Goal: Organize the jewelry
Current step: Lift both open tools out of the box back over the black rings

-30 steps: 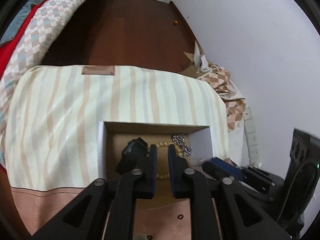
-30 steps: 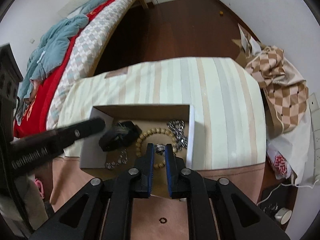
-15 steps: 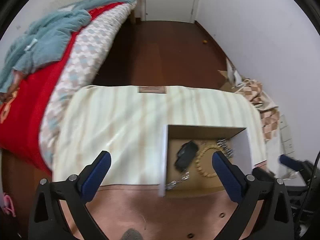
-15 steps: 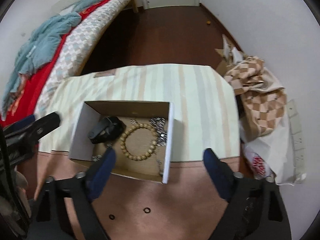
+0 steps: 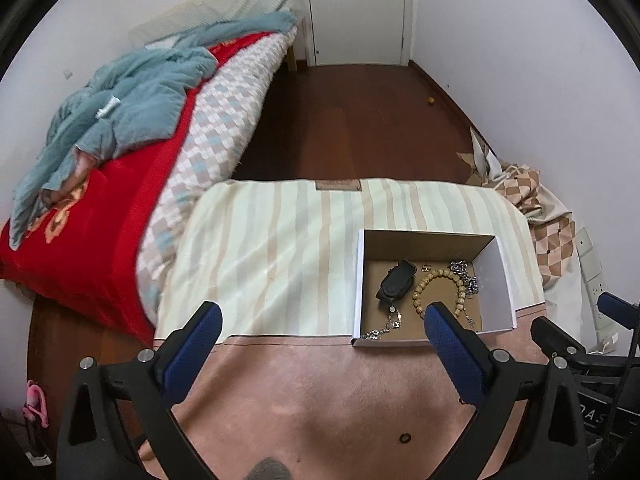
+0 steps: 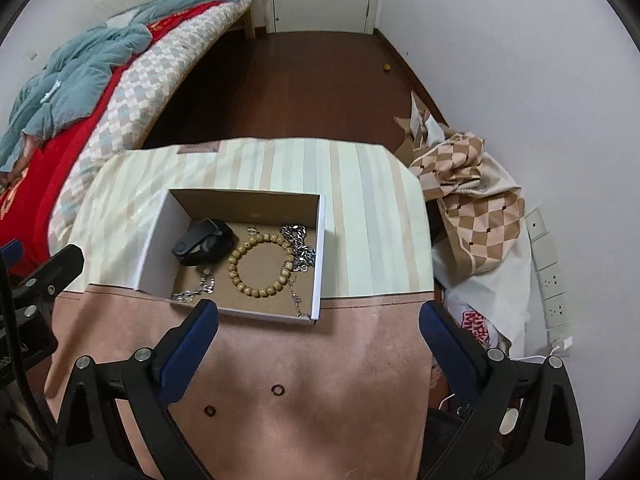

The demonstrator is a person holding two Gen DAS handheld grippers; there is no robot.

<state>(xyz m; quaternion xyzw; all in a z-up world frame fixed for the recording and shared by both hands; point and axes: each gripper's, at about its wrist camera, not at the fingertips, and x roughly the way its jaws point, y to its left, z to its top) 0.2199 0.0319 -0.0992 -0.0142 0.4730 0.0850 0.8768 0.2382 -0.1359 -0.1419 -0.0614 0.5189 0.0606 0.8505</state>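
Note:
An open cardboard box (image 6: 322, 240) sits on the cloth-covered table (image 6: 360, 208); it also shows in the left wrist view (image 5: 359, 280). Inside lie a black watch (image 6: 202, 242), a wooden bead bracelet (image 6: 260, 266), a silver chain (image 6: 300, 246) and a thin silver necklace (image 6: 196, 290). The watch (image 5: 396, 280) and bead bracelet (image 5: 440, 290) show in the left wrist view too. My left gripper (image 5: 320, 316) is open and empty, held above the table, left of the box. My right gripper (image 6: 318, 316) is open and empty, above the box's near edge.
Two small dark rings (image 6: 277, 390) lie on the pink cloth near me. A bed with red and teal bedding (image 5: 120, 140) stands to the left. A checked cloth pile (image 6: 472, 200) and wall sockets (image 6: 548, 264) are at the right. Dark wood floor (image 5: 352, 120) lies beyond.
Both grippers have opened wide and pulled back and up from the box. The jewelry lies in the box, released.

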